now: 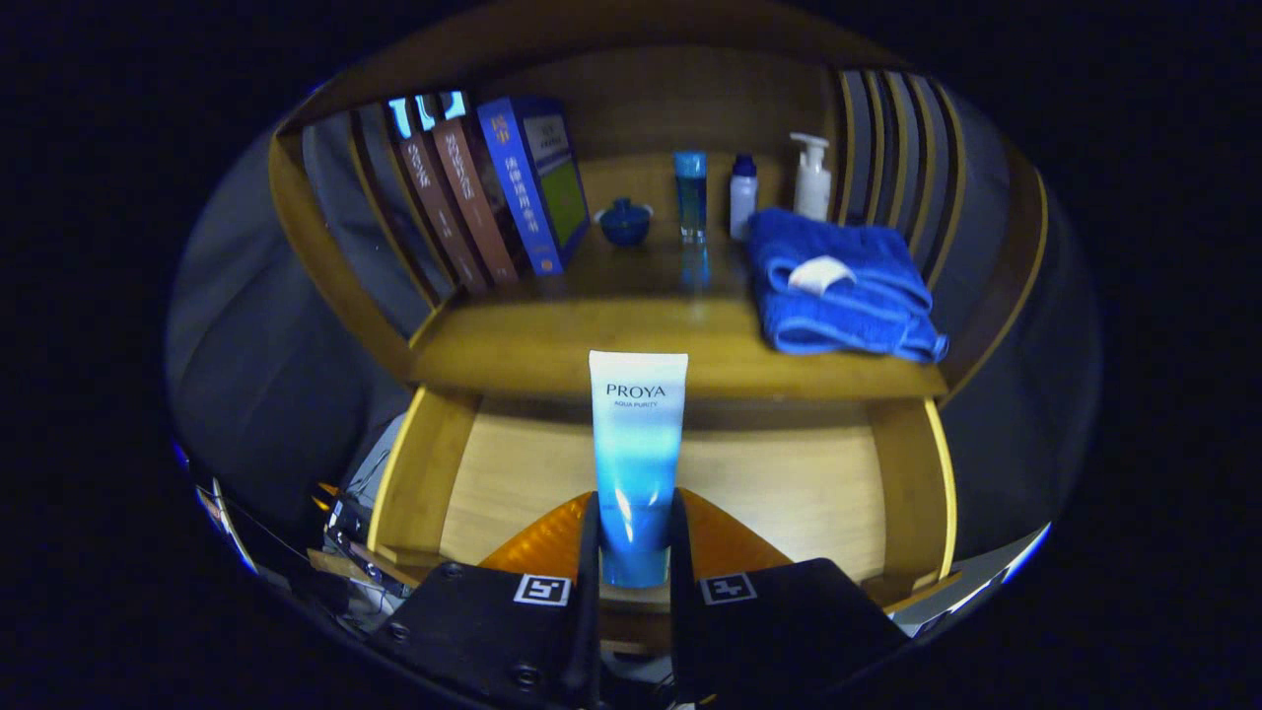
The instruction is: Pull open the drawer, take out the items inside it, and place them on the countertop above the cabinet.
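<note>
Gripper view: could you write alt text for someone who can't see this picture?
The gripper is shut on a blue-and-white tube, held upright over the open wooden drawer. Beyond it, the countertop holds leaning books, a small blue lidded bowl, three bottles and a folded blue towel.

The claw [636,523] points forward, both fingers [590,552] pressed on a tube [636,444].

I read "PROYA" and, smaller beneath it, "AQUA PURITY" on the tube [637,444], which both fingers of my gripper [634,513] clamp. Each finger body carries a square coded marker [541,590] without letters. The book spines [513,187] bear Chinese characters, too small to read.
</note>
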`<action>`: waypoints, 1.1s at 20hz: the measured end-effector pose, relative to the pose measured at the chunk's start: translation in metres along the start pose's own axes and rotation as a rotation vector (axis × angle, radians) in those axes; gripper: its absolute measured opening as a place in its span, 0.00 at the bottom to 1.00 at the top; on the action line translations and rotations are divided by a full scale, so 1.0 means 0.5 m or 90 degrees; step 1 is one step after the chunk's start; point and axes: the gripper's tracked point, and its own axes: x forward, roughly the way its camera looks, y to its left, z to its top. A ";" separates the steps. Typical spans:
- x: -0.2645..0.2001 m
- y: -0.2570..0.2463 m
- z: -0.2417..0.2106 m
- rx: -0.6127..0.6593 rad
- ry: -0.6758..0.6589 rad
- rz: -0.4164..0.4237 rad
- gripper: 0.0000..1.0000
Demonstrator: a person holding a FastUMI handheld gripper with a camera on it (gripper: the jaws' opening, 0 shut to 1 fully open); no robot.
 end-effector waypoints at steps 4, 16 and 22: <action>0.072 -0.017 0.125 0.009 -0.018 -0.014 0.33; 0.285 -0.050 0.164 0.010 0.066 -0.049 0.43; 0.247 -0.049 0.179 0.020 0.039 -0.044 1.00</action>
